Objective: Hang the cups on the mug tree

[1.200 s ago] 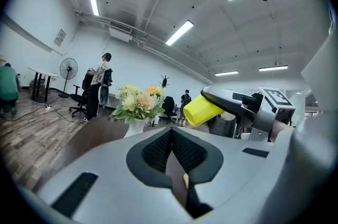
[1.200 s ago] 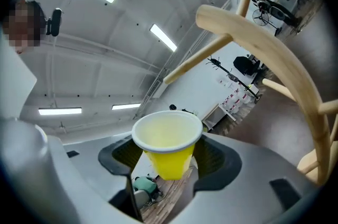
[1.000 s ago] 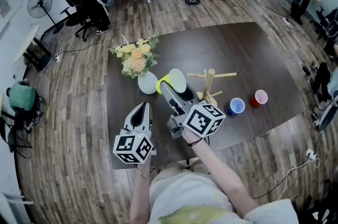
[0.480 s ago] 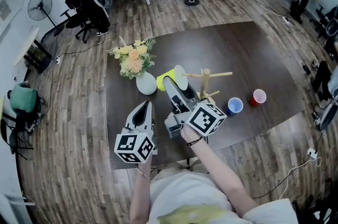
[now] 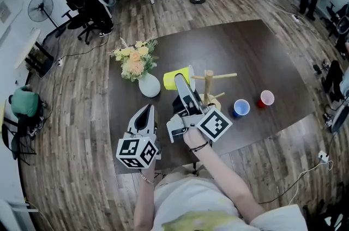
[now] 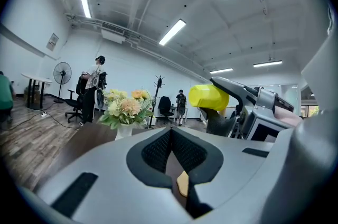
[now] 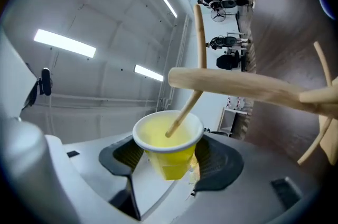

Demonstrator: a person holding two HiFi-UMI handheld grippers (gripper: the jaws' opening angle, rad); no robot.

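No legible text — wall notice (image 6: 53, 41) seemingly blurred

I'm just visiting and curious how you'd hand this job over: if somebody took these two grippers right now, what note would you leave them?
Right gripper: jaws shut on the yellow cup, just closed a touch further. The cup lies sideways, with the tip of one peg of the mug tree inside its mouth.
Left gripper: jaws shut, empty, near the table's front edge.
Blue cup and red cup: mouth up on the table, right of the tree.
Done: nothing hung yet.
Left: seat yellow, release, then hang blue and red.
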